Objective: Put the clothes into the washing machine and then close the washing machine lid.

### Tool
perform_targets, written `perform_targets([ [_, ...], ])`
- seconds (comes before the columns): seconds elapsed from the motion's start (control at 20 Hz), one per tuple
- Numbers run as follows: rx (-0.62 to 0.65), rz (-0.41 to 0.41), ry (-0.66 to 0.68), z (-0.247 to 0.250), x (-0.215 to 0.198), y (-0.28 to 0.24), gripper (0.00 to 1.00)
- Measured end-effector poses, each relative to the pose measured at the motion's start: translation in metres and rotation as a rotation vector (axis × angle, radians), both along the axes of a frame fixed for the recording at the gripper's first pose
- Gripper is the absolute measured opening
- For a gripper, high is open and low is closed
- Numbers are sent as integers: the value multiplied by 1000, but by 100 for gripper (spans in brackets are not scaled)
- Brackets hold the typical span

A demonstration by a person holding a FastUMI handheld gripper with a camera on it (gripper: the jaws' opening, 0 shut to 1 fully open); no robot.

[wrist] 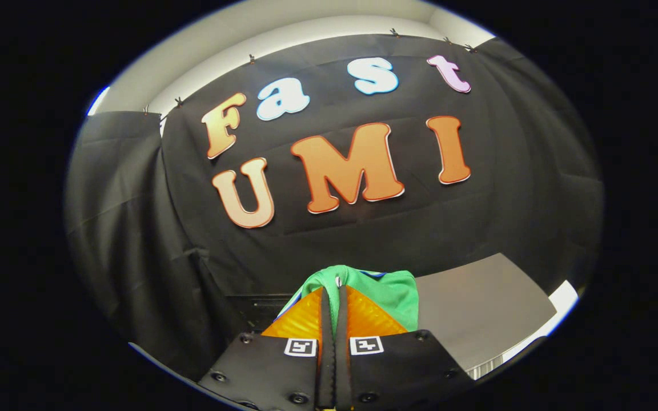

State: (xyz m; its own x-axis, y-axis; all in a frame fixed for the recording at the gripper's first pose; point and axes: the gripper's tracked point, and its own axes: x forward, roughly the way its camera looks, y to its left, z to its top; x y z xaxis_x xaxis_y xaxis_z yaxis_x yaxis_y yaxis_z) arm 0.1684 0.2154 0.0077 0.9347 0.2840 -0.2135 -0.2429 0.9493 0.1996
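My gripper [333, 288] is shut on a green piece of clothing [392, 291], with its two orange fingers [300, 319] pressed close together and a thin fold of the cloth pinched between them. The green cloth bunches over the fingertips and hangs off to the right of them, lifted in the air. A thin blue and white edge of the cloth shows beside the left finger. Behind the fingers a dark horizontal edge [257, 305] shows; what it belongs to I cannot tell.
A grey flat surface [477, 308] lies to the right beyond the fingers, with a bright white strip [563, 299] at its far right edge. The black cloth wall [135, 228] hangs all around behind.
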Motion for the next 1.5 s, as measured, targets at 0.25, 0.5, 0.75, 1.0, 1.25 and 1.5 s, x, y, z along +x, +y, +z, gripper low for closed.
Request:
perform_targets([
  [0.25, 30, 108, 28, -14, -9, 95, 8],
  [0.5, 69, 160, 138, -85, 4, 168, 8],
  [0.75, 20, 176, 237, -182, 40, 218, 8],
  [1.0, 10, 164, 365, -282, 77, 237, 8],
  [1.25, 12, 96, 483, -363, 96, 239, 8],
  [1.5, -17, 55, 582, -432, 103, 237, 8],
])
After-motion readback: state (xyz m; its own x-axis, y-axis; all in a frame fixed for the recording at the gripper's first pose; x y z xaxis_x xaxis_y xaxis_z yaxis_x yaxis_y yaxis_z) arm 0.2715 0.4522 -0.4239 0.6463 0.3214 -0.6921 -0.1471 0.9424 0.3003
